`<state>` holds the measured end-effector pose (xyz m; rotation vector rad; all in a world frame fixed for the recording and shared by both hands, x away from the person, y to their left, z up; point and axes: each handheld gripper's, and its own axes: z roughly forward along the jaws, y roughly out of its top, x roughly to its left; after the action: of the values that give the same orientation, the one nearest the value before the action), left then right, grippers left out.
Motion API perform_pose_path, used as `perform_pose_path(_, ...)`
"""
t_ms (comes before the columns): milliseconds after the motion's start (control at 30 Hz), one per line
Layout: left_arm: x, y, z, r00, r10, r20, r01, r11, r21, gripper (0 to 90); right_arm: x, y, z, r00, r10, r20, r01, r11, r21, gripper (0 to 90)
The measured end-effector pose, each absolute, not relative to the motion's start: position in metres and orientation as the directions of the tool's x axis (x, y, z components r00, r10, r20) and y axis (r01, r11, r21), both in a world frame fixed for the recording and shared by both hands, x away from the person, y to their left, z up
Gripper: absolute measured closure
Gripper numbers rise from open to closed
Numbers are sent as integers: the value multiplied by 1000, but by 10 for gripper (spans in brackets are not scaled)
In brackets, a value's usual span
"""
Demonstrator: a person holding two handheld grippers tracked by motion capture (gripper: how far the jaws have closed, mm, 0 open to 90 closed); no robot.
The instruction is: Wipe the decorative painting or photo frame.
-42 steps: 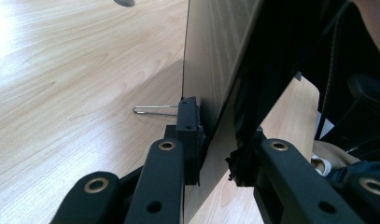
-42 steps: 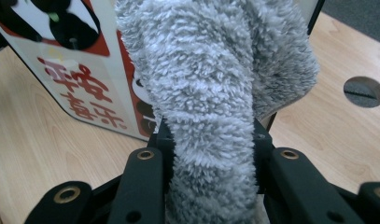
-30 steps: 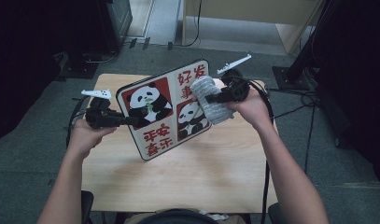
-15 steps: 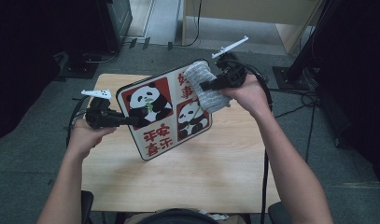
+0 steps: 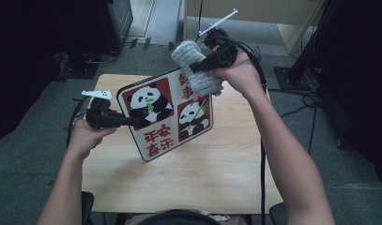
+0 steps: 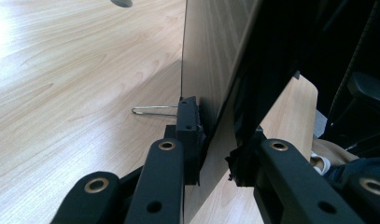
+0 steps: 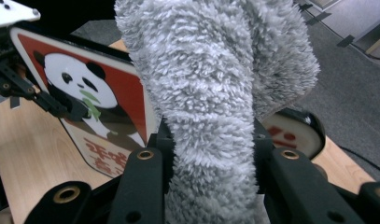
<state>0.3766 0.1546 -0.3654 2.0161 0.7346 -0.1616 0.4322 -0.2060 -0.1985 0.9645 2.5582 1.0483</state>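
While the left gripper [image 5: 125, 122] clamps the panda board's [image 5: 167, 115] left edge, tilting it above the table's [image 5: 188, 178] middle, the right gripper [image 5: 198, 67], jaws closed on a grey fluffy cloth [image 5: 198, 65], presses at the board's far corner. Wiping looks underway, with most of the face left.

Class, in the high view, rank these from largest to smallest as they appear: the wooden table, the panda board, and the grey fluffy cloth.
1. Wooden table
2. Panda board, held up by the left gripper
3. Grey fluffy cloth, clamped in the right gripper; raised nearer the camera, yet plainly smallest.
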Motion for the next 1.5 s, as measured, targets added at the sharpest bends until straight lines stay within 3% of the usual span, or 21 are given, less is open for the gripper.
perform_pose_path(1500, 378, 157, -366, 820, 420, -388, 548, -380, 745, 776, 434, -199, -248, -775, 624, 99, 508, 523, 684, 683)
